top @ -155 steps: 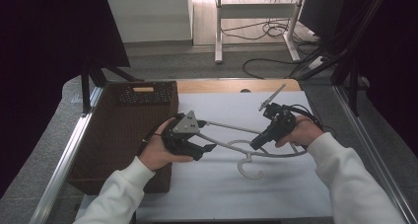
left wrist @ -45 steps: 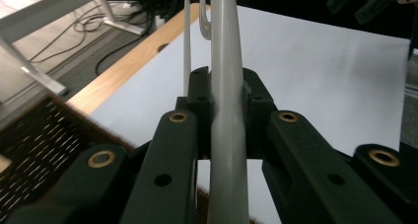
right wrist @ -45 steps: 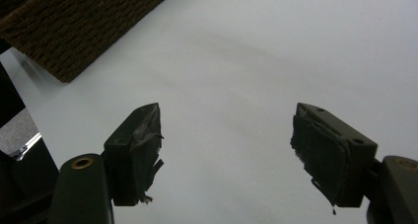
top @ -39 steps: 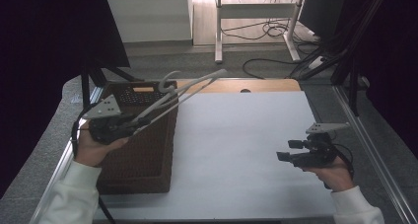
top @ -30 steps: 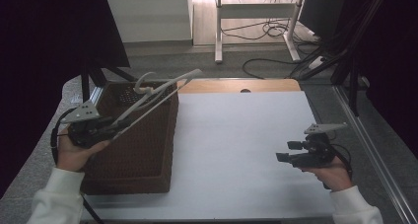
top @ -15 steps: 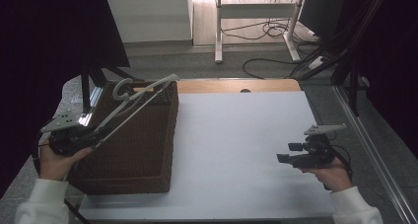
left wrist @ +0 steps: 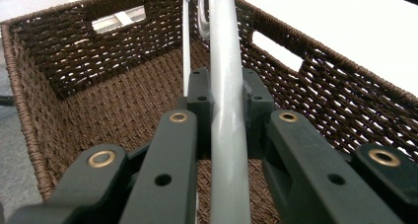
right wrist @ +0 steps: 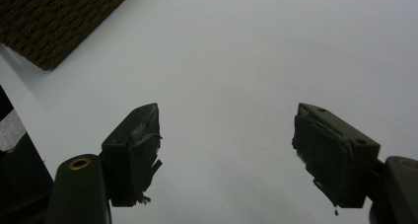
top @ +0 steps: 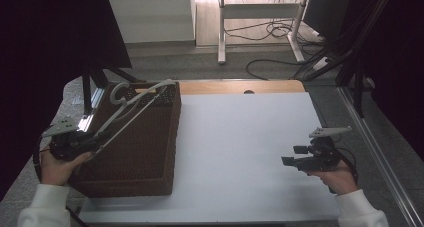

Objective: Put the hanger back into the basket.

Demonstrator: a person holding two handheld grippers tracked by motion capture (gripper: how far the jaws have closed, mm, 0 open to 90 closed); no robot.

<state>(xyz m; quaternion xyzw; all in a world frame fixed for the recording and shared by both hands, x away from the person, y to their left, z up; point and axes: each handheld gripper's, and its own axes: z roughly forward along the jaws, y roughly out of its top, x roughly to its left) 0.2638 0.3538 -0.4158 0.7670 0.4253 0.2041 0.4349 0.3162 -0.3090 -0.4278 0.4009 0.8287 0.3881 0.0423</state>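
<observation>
Clamping the grey hanger point(left wrist: 224, 110) tight in the left gripper point(left wrist: 224, 105) over the wicker basket point(top: 150, 152), right gripper point(right wrist: 226, 155) wide open, holding nothing, above the white table point(top: 240, 137)

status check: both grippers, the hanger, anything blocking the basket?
Left gripper shut on grey hanger, angled over the brown wicker basket. Right gripper open, holding nothing, above the white tabletop. Nothing seen blocking the basket.
</observation>
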